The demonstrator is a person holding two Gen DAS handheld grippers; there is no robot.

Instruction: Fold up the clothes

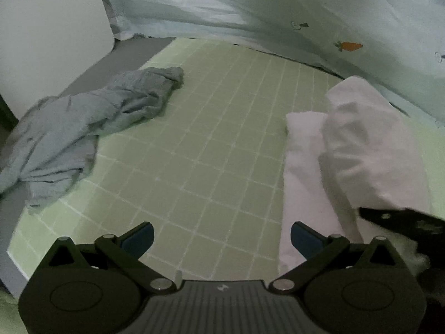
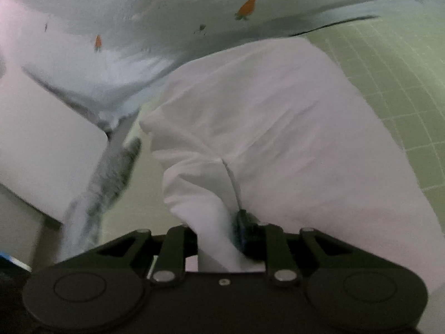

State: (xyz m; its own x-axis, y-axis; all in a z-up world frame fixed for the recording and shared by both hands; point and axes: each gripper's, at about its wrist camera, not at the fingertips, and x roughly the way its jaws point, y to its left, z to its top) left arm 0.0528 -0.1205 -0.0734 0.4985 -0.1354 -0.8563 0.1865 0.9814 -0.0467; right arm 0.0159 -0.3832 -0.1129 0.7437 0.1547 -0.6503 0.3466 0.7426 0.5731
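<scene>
A pale pink garment (image 1: pixel 361 144) rises in a folded hump over the right side of the green grid mat (image 1: pixel 208 139). Its bunched edge runs down between the jaws of my right gripper (image 2: pixel 219 239), which is shut on the pink garment (image 2: pixel 264 125); one blue pad (image 2: pixel 246 231) shows against the cloth and the other is hidden behind it. In the left wrist view the right gripper (image 1: pixel 403 222) is a dark shape at the garment's lower edge. A crumpled grey garment (image 1: pixel 83 122) lies at the mat's left edge. My left gripper (image 1: pixel 222 239) hangs open above the mat, holding nothing.
A light blue quilt with carrot prints (image 1: pixel 250 8) is heaped along the far side of the mat. A white panel (image 1: pixel 50 27) stands at the back left. The mat's left edge drops onto a grey surface (image 1: pixel 11 208). The grey garment (image 2: pixel 111 178) shows blurred in the right wrist view.
</scene>
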